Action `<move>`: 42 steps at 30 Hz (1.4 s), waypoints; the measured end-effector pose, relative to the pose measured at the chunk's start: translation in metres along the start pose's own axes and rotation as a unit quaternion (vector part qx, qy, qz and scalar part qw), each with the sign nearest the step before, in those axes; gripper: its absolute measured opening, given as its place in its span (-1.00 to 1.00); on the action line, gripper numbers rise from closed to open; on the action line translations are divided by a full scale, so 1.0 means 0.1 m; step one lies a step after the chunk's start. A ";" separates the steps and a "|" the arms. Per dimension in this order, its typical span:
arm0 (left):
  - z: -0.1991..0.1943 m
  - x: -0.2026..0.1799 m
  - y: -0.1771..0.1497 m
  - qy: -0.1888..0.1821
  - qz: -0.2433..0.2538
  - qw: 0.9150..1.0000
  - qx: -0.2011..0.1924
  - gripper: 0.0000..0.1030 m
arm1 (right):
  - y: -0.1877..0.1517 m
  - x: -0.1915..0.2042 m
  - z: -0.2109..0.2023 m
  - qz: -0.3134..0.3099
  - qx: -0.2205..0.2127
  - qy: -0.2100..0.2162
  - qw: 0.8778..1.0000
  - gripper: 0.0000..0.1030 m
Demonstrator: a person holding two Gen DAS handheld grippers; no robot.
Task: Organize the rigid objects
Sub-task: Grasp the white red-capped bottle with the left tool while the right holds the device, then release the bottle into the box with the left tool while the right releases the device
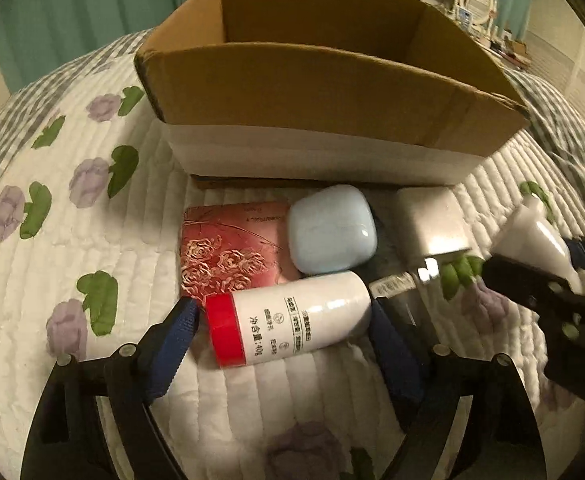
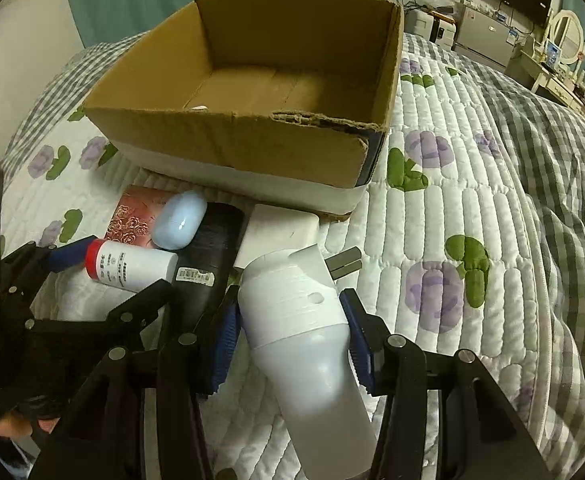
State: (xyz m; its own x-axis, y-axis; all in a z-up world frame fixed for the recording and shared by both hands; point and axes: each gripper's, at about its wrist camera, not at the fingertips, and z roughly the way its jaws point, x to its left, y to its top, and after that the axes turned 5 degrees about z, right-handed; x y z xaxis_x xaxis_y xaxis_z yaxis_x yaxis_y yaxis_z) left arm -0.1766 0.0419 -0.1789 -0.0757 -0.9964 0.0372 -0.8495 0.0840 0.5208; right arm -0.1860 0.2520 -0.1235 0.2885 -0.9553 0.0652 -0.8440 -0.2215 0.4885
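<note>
An open cardboard box [image 1: 332, 92] [image 2: 228, 136] stands on the quilt. In front of it lie a red rose-patterned card [image 1: 216, 252], a pale blue case [image 1: 330, 230] [image 2: 178, 220], a white charger [image 1: 432, 228] [image 2: 276, 228], a black remote [image 2: 208, 264] and a white bottle with a red cap [image 1: 292, 316] [image 2: 130, 266]. My left gripper [image 1: 282, 344] is open, its pads either side of the bottle. My right gripper [image 2: 290, 340] is shut on a white bent pipe fitting [image 2: 304, 340], held above the quilt; the fitting also shows in the left wrist view [image 1: 540, 240].
The floral quilt [image 2: 452, 240] covers the bed; a grey checked blanket [image 2: 552, 160] lies to the right. A green curtain [image 1: 72, 12] hangs behind. A dresser with an oval mirror [image 2: 568, 36] stands far right.
</note>
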 end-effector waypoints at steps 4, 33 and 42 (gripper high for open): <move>0.15 0.07 -0.02 0.016 0.000 1.000 0.023 0.55 | 0.00 -0.01 0.02 0.001 0.003 -0.001 1.000 -0.05; -1.38 0.14 1.16 0.003 0.058 0.982 -0.180 0.54 | 1.07 0.22 -1.37 -0.011 -0.148 -0.019 0.989 -0.05; -0.65 0.12 1.57 0.020 0.068 0.987 -0.142 0.54 | 1.52 0.09 -0.85 0.036 -0.142 0.001 0.989 -0.06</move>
State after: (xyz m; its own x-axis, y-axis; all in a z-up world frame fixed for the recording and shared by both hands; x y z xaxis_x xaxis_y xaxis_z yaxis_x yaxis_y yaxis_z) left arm -0.2773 0.0425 -0.0415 -0.1541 -0.9760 0.1539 -0.6514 0.2174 0.7269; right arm -0.2736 0.2268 0.0255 0.2329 -0.9661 0.1112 -0.7020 -0.0879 0.7067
